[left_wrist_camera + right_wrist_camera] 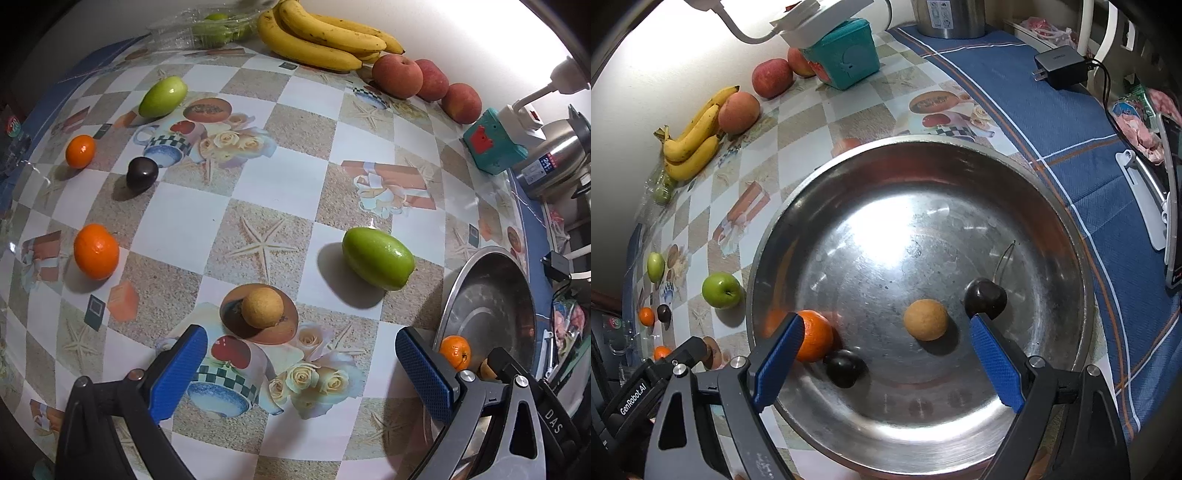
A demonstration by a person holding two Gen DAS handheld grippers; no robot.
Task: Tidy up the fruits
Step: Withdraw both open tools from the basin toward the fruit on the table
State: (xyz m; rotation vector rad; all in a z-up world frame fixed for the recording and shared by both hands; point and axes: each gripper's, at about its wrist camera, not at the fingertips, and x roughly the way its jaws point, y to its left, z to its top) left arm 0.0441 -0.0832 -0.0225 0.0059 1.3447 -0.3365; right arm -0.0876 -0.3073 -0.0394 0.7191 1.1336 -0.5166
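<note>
On the desk [258, 206], the empty left tongs [301, 363], spread wide, should drop evenly around the tan fruit [262, 308] before squeezing, while the right tongs [886, 354] hang spread and empty above the bowl [960, 424].

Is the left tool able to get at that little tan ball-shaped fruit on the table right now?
Probably yes. The left tool is open and empty, and the tan round fruit sits just ahead of its fingers on the table. Nothing lies between them; the green fruit is off to the side.
</note>
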